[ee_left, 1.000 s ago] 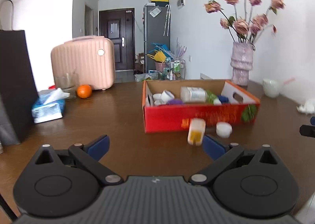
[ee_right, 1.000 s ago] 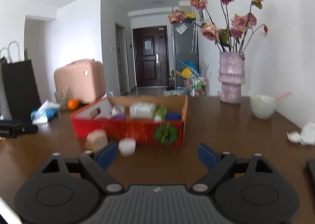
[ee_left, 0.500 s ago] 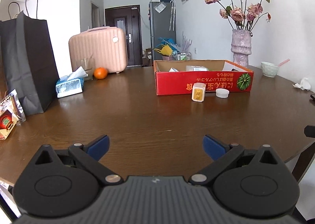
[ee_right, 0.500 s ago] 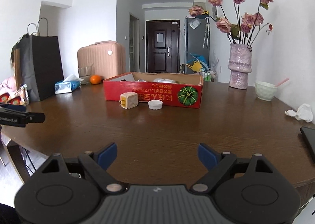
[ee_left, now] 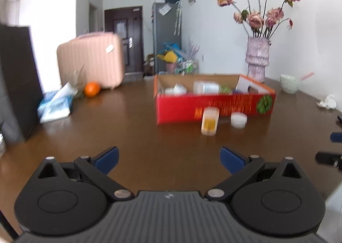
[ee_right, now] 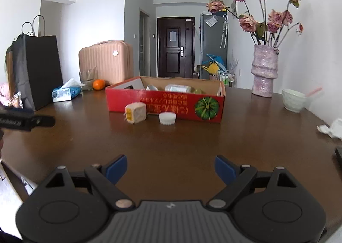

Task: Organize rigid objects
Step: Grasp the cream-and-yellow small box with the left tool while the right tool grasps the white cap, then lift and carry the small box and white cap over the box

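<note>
A red cardboard box (ee_left: 181, 108) (ee_right: 128, 100) stands on the brown table and holds a white bottle (ee_right: 177, 88) and other small items. In front of it lie a cream power adapter (ee_left: 210, 121) (ee_right: 136, 113) and a white ridged cap (ee_left: 238, 119) (ee_right: 167, 118). My left gripper (ee_left: 168, 157) is open and empty, above the table short of the adapter. My right gripper (ee_right: 171, 167) is open and empty, above the table well in front of the cap.
A pink vase of dried roses (ee_right: 264, 74), a pale bowl (ee_right: 294, 100) and crumpled tissue (ee_right: 333, 127) are on the right. A pink suitcase (ee_left: 90, 61), an orange (ee_left: 92, 89), a tissue pack (ee_left: 55, 106) and a black bag (ee_right: 36, 70) are on the left.
Both grippers have moved closer to the box than half a second ago, after pulling back from it before that. Both stay open and empty. The objects on the table have not moved.
</note>
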Motion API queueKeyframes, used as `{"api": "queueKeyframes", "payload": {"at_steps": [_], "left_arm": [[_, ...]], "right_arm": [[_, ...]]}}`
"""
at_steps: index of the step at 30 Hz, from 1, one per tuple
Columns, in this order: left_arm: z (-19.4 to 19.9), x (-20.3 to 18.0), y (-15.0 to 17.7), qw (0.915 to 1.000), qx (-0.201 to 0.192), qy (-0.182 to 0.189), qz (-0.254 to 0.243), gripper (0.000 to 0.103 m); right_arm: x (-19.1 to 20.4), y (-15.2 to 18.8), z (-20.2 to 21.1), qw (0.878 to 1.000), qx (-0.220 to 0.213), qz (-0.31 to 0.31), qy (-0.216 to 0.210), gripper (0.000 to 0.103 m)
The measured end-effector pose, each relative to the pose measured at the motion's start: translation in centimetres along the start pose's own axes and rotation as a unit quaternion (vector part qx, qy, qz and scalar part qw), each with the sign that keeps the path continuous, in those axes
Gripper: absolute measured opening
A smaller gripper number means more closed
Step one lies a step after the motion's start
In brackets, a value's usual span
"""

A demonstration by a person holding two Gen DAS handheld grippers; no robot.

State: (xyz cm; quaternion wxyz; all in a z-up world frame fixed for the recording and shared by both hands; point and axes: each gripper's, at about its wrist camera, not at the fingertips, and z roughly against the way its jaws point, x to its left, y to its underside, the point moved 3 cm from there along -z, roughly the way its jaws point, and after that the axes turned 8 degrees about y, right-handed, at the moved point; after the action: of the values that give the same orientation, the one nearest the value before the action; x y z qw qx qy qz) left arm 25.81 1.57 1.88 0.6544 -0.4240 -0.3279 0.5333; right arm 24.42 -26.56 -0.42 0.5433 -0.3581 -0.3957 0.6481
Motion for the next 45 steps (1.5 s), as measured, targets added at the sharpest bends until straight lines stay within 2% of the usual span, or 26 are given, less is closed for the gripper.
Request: {"api": "queueKeyframes", "payload": {"at_steps": [2, 3, 5, 6, 9, 11, 13, 15, 17, 19, 20, 23, 33, 35, 37, 40, 43, 45], "left_arm": [[-2.8, -0.3, -1.8, 0.9993, 0.006, 0.036, -0.001, 0.103], [-4.6, -0.5, -2.6, 0.9976, 0.019, 0.067, 0.000, 0.103], [-8.7, -0.8, -3.7, 0.9868, 0.075, 0.143, 0.000, 0.101], [-10.5, -0.8, -4.2, 0.9824, 0.088, 0.165, -0.003, 0.100], [-15.1, -0.7, -5.0, 0.9827, 0.109, 0.150, -0.008, 0.087], [-17.7, -0.8, -5.3, 0.9797, 0.126, 0.156, 0.001, 0.077], [-19.2, -1.2, -5.1, 0.9769, 0.123, 0.174, -0.011, 0.077], [-20.0, -1.3, -4.7, 0.9791, 0.119, 0.163, -0.027, 0.066], [-20.3, -0.9, -4.1, 0.9813, 0.125, 0.145, -0.024, 0.046], [-20.7, -0.8, -3.7, 0.9807, 0.134, 0.142, -0.012, 0.032], [-20.8, -0.8, -3.7, 0.9815, 0.133, 0.137, -0.013, 0.032], [-20.5, -1.1, -3.9, 0.9830, 0.122, 0.135, -0.020, 0.032], [-20.0, -1.3, -4.1, 0.9842, 0.112, 0.136, -0.021, 0.031], [-19.5, -1.2, -4.2, 0.9843, 0.107, 0.140, -0.015, 0.031], [-17.8, -1.1, -4.4, 0.9878, 0.092, 0.125, 0.007, 0.031], [-13.8, -1.3, -3.9, 0.9893, 0.065, 0.126, 0.034, 0.031], [-10.1, -1.4, -2.7, 0.9873, 0.062, 0.131, 0.065, 0.031], [-8.6, -1.2, -1.9, 0.9851, 0.072, 0.133, 0.081, 0.031]], "right_arm": [[0.1, -1.4, -2.3, 1.000, 0.006, 0.001, 0.003, 0.088], [0.1, -2.1, -3.6, 1.000, 0.013, -0.002, -0.001, 0.087], [0.1, -3.5, -6.4, 0.999, 0.028, -0.008, -0.023, 0.086], [0.2, -4.0, -7.9, 0.999, 0.041, -0.004, -0.033, 0.085], [0.4, -5.8, -12.4, 0.997, 0.065, 0.002, -0.040, 0.080], [0.7, -6.5, -15.0, 0.995, 0.083, 0.000, -0.049, 0.077], [1.2, -7.1, -17.2, 0.994, 0.089, 0.008, -0.057, 0.074], [1.8, -7.5, -18.9, 0.993, 0.090, 0.018, -0.070, 0.072], [2.3, -7.6, -20.3, 0.992, 0.097, 0.021, -0.076, 0.062], [2.6, -7.3, -21.6, 0.991, 0.109, 0.018, -0.079, 0.039], [2.7, -7.1, -22.1, 0.990, 0.113, 0.014, -0.080, 0.040], [3.0, -6.7, -22.1, 0.991, 0.103, 0.027, -0.080, 0.040], [1.8, -6.8, -22.3, 0.989, 0.105, -0.009, -0.105, 0.039], [1.8, -6.7, -21.9, 0.990, 0.106, -0.013, -0.091, 0.039], [2.0, -6.4, -20.2, 0.990, 0.103, -0.010, -0.098, 0.039], [1.8, -5.4, -16.6, 0.989, 0.099, -0.017, -0.112, 0.039], [1.5, -4.4, -12.1, 0.991, 0.088, 0.010, -0.096, 0.039], [0.8, -3.9, -8.8, 0.991, 0.079, 0.011, -0.105, 0.039]]}}
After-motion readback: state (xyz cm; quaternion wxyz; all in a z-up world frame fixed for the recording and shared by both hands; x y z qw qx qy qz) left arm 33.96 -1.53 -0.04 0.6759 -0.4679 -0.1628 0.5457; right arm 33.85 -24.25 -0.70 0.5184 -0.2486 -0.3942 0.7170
